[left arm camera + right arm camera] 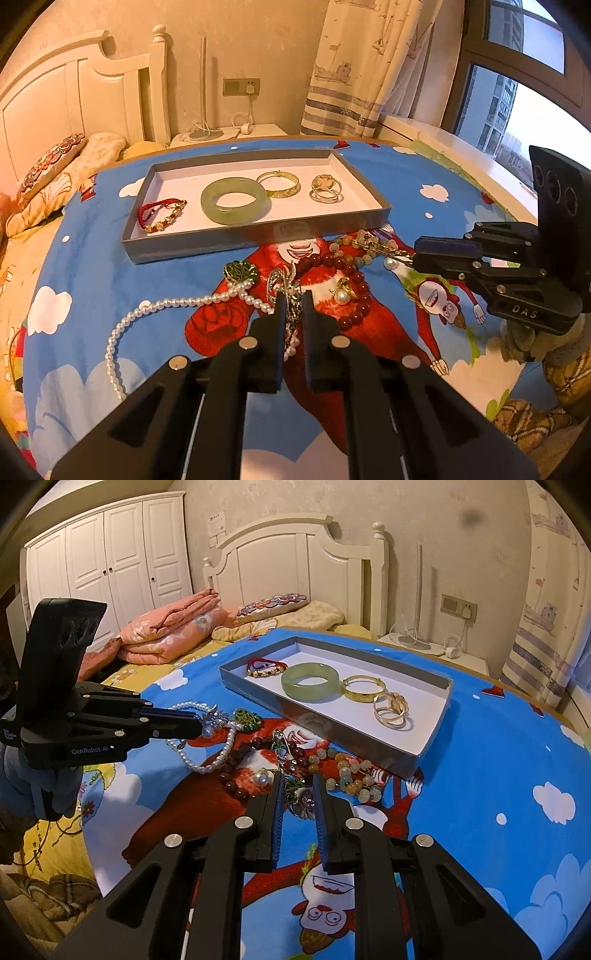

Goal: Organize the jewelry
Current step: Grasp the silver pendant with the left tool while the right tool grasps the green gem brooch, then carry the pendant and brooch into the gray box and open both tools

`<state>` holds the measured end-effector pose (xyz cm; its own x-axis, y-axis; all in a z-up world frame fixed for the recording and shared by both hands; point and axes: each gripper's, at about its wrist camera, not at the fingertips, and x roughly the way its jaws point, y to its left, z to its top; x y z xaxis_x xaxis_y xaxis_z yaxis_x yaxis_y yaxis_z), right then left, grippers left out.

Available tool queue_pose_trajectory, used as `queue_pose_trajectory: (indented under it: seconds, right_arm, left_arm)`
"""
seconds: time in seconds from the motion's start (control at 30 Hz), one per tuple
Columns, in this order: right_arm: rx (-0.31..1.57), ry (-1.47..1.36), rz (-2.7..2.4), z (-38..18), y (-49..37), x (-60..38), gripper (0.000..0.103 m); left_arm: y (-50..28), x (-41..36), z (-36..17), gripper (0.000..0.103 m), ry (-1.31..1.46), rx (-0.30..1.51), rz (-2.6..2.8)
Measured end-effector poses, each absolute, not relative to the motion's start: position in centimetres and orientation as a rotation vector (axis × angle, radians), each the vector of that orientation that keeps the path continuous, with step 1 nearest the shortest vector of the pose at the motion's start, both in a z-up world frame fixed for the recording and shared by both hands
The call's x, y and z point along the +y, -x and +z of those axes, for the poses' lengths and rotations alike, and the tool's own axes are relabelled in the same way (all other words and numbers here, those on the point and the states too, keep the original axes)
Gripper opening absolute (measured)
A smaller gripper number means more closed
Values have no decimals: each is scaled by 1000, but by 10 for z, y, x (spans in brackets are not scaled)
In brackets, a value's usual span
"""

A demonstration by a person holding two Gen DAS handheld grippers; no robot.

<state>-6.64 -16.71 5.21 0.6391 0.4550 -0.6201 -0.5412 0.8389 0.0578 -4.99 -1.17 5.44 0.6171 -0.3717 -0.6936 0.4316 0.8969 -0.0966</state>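
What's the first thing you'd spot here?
Probably the tangle of jewelry: a pearl necklace and dark red beads heaped on the bright cartoon cloth. Just behind sits a grey tray holding a big green bangle, with a gold bangle beside it.

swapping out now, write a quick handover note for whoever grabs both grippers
Left gripper: shut on a silver brooch in the pile.
Right gripper: shut on a colourful enamel brooch.
Done: red cord bracelet, jade bangle, gold bangle and gold rings lie in the grey tray.
Left: pearl necklace, red bead bracelet, green pendant, pale bead bracelet, pearl ring, both brooches.
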Motion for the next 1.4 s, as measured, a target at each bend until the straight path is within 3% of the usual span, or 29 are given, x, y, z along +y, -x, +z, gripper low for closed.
queue_pose_trajectory:
  seconds: [0.37, 0.77, 1.4]
  right_arm:
    - [632, 129, 530, 66, 46, -161, 17]
    - [672, 101, 468, 63, -11, -155, 17]
    - [731, 104, 445, 48, -53, -147, 17]
  left_arm:
    - [37, -7, 67, 8, -88, 745, -453]
    - [-43, 8, 85, 8, -37, 751, -436]
    - [-163, 15, 66, 8, -36, 836, -352]
